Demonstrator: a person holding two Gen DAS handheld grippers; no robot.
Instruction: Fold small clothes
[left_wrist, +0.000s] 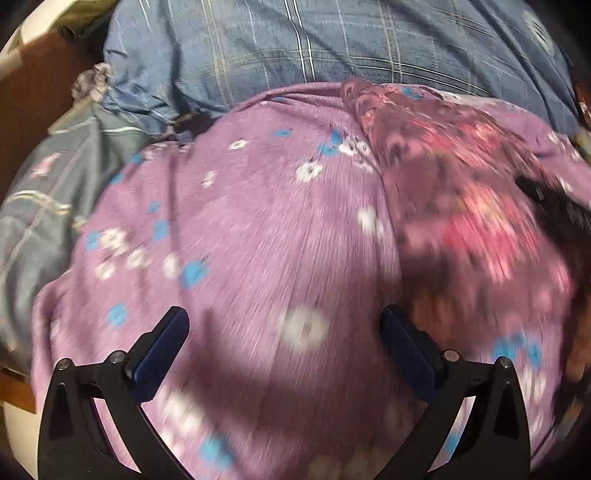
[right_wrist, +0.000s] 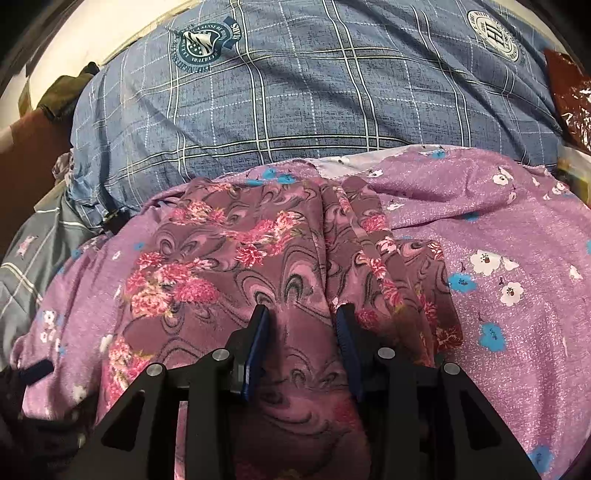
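Lilac bedding (right_wrist: 517, 240) sprinkled with white and blue blossoms covers the surface under both tools. Nearest the right wrist camera, the right gripper (right_wrist: 302, 325) has its blue-padded jaws partly apart with a fold of the maroon garment (right_wrist: 221, 258) bunched between them; whether the pads actually pinch it cannot be told. That garment, swirled with pink flower clusters, lies rumpled in ridges across the bedding. The left gripper (left_wrist: 284, 328) hangs wide open over bare lilac cloth, holding nothing, with the garment to its right. Farther back rests a blue plaid pillow (right_wrist: 295, 99) bearing round crests.
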